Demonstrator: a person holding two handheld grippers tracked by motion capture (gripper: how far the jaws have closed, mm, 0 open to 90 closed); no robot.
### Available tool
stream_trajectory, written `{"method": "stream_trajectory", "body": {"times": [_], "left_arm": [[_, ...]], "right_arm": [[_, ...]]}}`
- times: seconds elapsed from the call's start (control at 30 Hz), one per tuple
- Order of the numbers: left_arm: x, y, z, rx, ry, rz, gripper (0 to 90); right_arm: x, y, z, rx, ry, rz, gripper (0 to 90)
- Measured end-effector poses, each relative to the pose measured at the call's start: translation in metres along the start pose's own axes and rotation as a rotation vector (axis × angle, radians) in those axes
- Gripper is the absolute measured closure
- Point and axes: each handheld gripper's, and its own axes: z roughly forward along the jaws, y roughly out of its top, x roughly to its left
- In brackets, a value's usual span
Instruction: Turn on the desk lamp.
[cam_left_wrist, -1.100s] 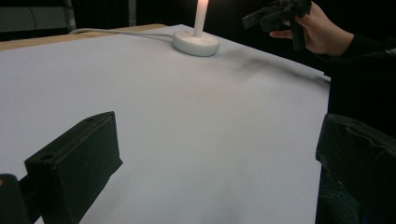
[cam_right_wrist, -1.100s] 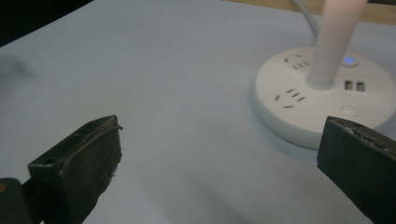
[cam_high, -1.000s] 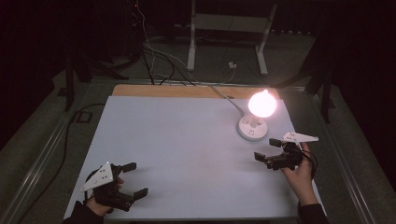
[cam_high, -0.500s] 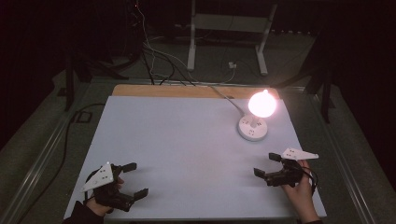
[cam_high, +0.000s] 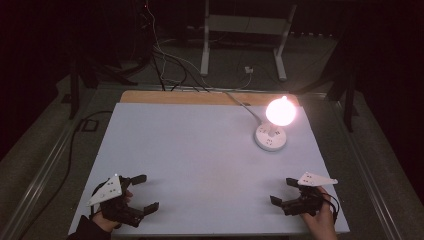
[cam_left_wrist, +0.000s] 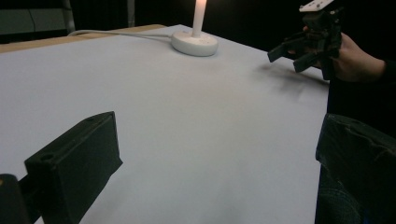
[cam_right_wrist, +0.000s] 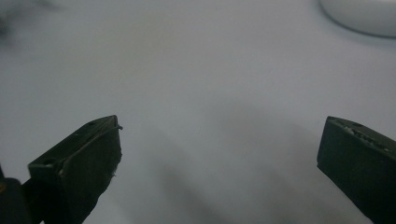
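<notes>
The lit lamp (cam_high: 272, 131) stood at the far right of the white surface (cam_high: 200, 165), its cord (cam_high: 240, 102) trailing off the back edge. Both jaws gaped empty: the left hand-held gripper (cam_high: 141, 192) near-left, the right hand-held gripper (cam_high: 283, 191) near-right, well short of the lamp. The glowing bulb looked fragile and probably hot; the round base (cam_left_wrist: 194, 43) seemed the stiff, safe hold.

A table (cam_high: 200, 150) with a pale, flat top carries the scene; a strip of bare wood (cam_high: 175, 97) shows along its far edge. On it at far right stands a round white lamp base (cam_high: 270, 137) with a lit bulb (cam_high: 280, 112). Its white cord (cam_high: 242, 106) runs off the far edge.
</notes>
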Motion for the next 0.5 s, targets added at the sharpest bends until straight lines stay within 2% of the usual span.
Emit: {"method": "stream_trajectory", "body": {"times": [0.2,0.33,0.5], "left_arm": [[0.0002,-0.0001,0.0005,-0.003,0.001,0.0,0.4],[0.0001,-0.0002,0.0007,0.0,0.003,0.003,0.4],[0.0005,-0.0003,0.0009,0.002,0.006,0.002,0.4]], "right_arm": [[0.0071,-0.0053,-0.0031,0.012,-0.008,-0.026,0.0],[0.0071,-0.0031,-0.0024,-0.005,-0.011,-0.036,0.0],[0.0085,-0.0027,0.0008,0.017,-0.015,-0.051,0.0]]}}
